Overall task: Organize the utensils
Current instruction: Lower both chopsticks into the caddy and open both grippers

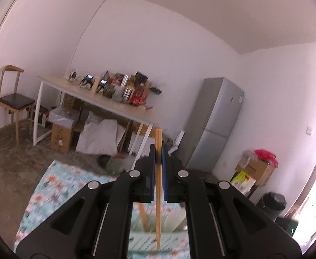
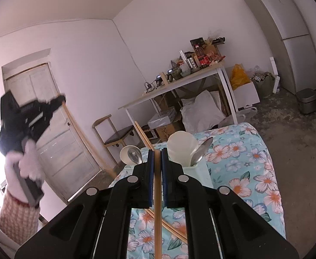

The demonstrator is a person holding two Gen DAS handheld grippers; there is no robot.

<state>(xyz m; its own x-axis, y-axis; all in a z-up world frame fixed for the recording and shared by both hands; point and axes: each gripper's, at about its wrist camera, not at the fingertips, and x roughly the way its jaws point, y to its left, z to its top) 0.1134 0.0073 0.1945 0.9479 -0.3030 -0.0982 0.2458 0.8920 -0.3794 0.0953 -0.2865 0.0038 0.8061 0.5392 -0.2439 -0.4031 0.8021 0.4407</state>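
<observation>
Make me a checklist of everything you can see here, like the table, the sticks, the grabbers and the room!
Surface: table with a flowery cloth.
Job's things: pale green holder with a white ladle and a metal spoon; a second metal spoon in a white scoop; loose chopsticks on the cloth.
Clutter: nothing seen on the cloth.
Grippers: left hand-held gripper shut on a chopstick, raised off the table; right hand-held gripper shut on another chopstick.
Cables: some on the far desk.
Surroundings: cluttered desk, chair, fridge, door, boxes, bins.
</observation>
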